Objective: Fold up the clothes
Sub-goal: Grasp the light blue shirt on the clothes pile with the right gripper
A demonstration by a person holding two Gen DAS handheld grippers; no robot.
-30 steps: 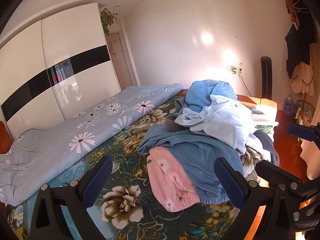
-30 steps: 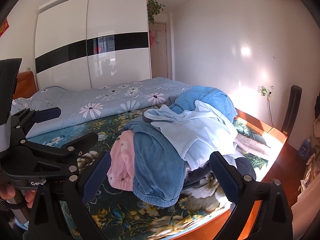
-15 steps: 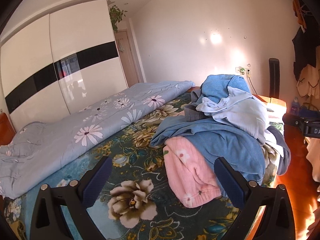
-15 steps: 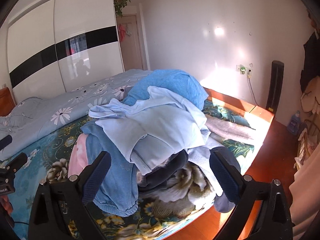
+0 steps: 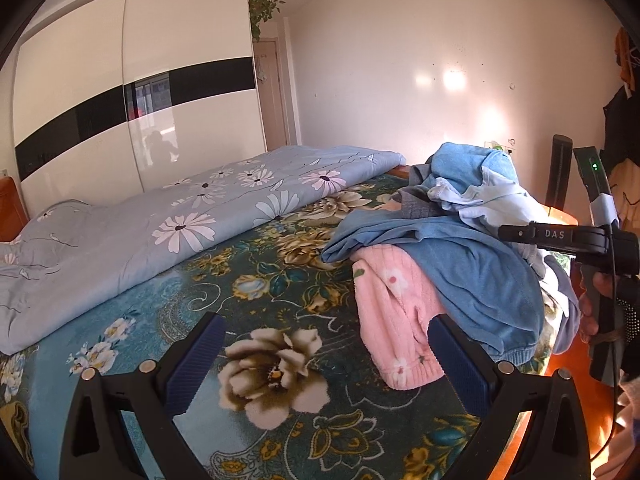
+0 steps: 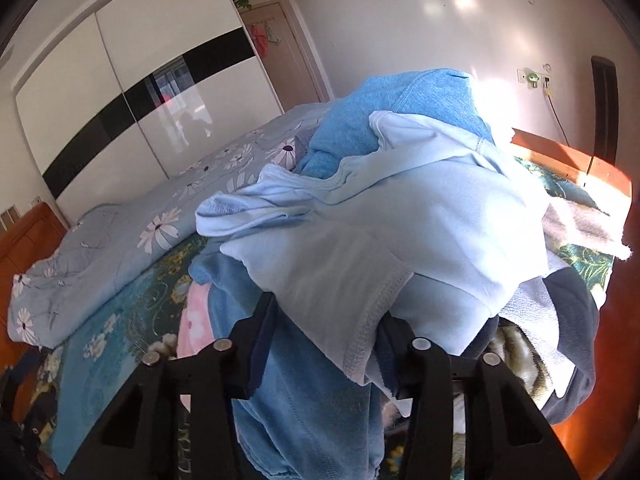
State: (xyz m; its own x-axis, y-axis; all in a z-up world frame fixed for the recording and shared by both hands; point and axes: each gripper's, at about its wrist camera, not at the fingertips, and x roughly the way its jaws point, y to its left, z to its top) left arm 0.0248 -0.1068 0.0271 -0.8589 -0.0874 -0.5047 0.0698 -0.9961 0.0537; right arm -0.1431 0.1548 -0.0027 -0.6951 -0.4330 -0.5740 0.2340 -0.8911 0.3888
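Observation:
A pile of clothes (image 5: 460, 240) lies on the bed's right side: a pink flowered garment (image 5: 392, 304), a blue sweatshirt (image 5: 480, 276), a pale blue garment (image 6: 400, 220) on top and a bright blue one (image 6: 400, 116) behind. My left gripper (image 5: 324, 356) is open and empty above the floral bedspread (image 5: 240, 280), left of the pile. My right gripper (image 6: 324, 336) has narrowed its jaws around the hem of the pale blue garment at the pile's front. Its body shows in the left wrist view (image 5: 568, 240).
A folded grey-blue daisy quilt (image 5: 160, 224) lies along the bed's far side. A white and black wardrobe (image 5: 120, 100) stands behind. The bed's wooden edge (image 6: 560, 152) and floor are to the right. Clothes hang on the right wall (image 5: 624, 120).
My right gripper has moved in to the pile and its jaws have narrowed onto the pale blue garment's hem. My left gripper has shifted slightly left and stayed open.

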